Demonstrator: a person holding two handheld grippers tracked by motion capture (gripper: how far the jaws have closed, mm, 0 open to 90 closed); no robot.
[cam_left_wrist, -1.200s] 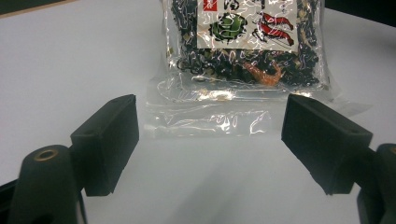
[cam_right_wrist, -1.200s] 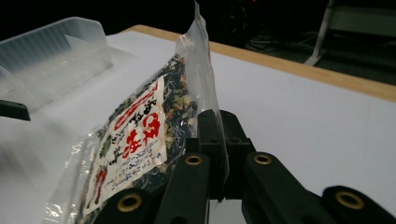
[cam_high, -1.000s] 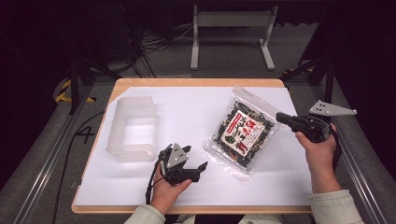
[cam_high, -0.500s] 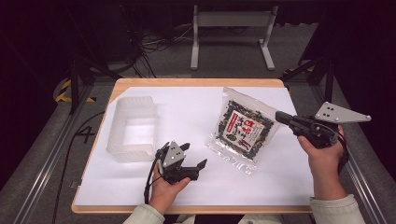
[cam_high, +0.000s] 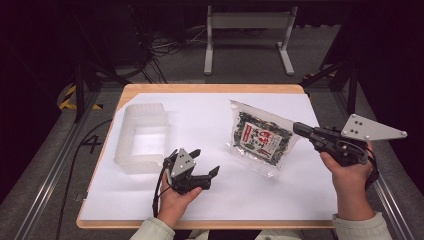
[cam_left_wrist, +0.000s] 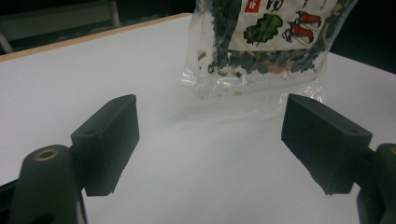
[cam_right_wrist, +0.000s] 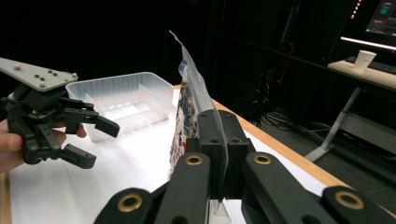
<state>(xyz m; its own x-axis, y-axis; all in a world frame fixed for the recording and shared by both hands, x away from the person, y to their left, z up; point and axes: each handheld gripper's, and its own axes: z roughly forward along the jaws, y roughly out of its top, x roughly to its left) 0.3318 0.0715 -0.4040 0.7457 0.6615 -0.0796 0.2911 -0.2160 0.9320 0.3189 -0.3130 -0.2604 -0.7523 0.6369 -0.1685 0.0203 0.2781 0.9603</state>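
Left gripper (cam_high: 206, 162): jaws stand wide apart, nothing between the pads, pointing level and held low in the left hand (cam_high: 172, 200).
Right gripper (cam_high: 298, 127): jaws pressed together, pinching the edge of a clear bag (cam_high: 260, 138), raised in the right hand (cam_high: 350, 175).

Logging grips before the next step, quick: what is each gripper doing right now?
Left gripper: open, jaws wide apart, holding nothing, aimed at the snack bag.
Right gripper: shut on the snack bag's edge, lifting that side off the table.
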